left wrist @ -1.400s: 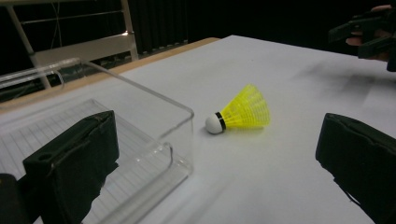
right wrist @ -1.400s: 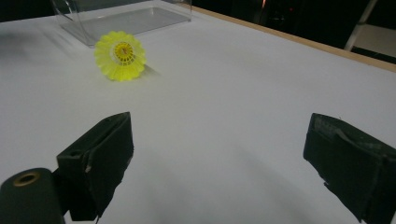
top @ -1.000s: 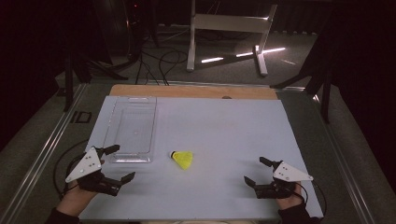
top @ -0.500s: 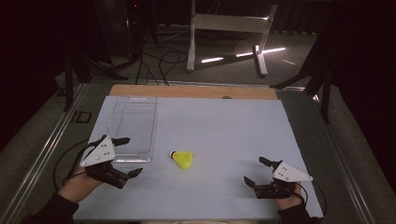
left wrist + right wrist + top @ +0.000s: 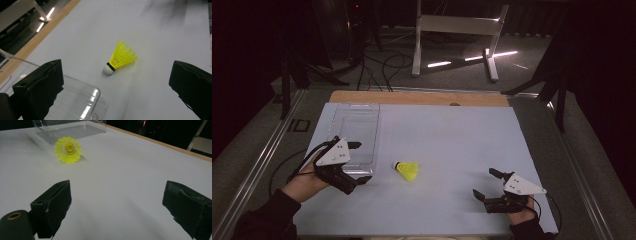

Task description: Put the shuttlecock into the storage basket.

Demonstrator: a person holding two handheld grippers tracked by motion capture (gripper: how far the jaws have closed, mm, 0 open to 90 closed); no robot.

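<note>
Clear tray cut off by bottom edge; far tabletop blurred.

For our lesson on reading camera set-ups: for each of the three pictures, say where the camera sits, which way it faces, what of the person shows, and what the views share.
High view: above the person's side, facing forward and down on the table; both hands, left gripper and right gripper.
Left gripper view: rides the left gripper, facing the shuttlecock; its black jaws and the clear box.
Right gripper view: rides the right gripper, low, facing the shuttlecock's open skirt; its jaws.
Shared: shuttlecock and clear box.
</note>
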